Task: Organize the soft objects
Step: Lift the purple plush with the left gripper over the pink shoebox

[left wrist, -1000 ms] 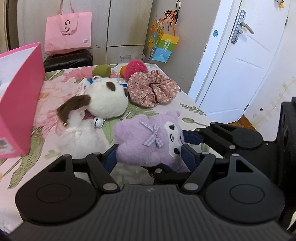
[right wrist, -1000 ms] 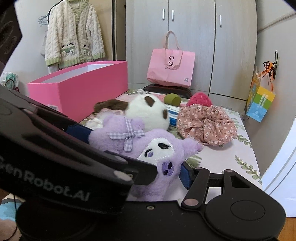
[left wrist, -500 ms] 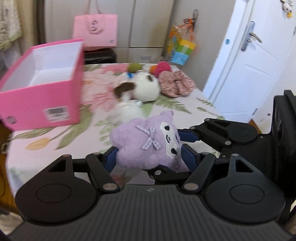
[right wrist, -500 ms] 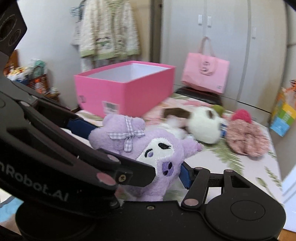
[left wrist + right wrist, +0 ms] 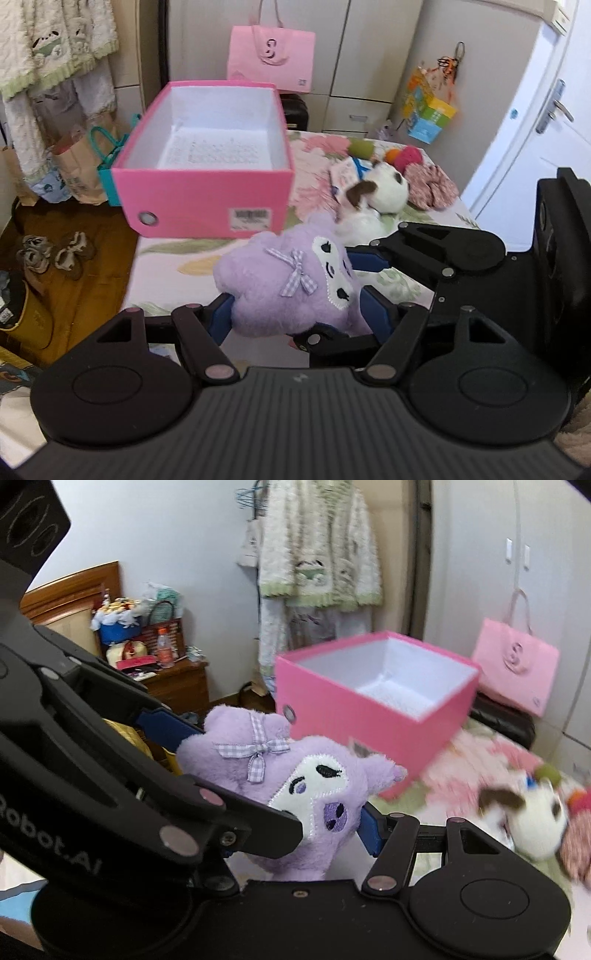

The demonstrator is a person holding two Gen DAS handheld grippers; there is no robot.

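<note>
**Purple plush held by both tools, clear of the worktop**

The purple plush [image 5: 284, 291] is clamped between the blue pads of the left tool [image 5: 295, 314], whose jaws have just been closing a little on it. In the right wrist view the same plush [image 5: 295, 786] is pinched between the pads of the right tool [image 5: 280, 779], one pad at its bowed head, the other by its cheek. The toy is seen lifted off the floral worktop [image 5: 177, 258], face turned toward 2 o'clock in the left view.

At 11 o'clock from the plush, the pink box [image 5: 207, 192] is set open on the worktop, its white inside bare. At 1 o'clock a white dog plush [image 5: 384, 192] is lying, blurred, with a floral scrunchie [image 5: 432, 184], a pink ball [image 5: 410, 157] and a green object [image 5: 362, 147] beyond it. A pink bag [image 5: 271, 55] is propped against the cabinets at 12 o'clock. A knitted cardigan [image 5: 317, 554] is hung on the wall behind the box.
</note>
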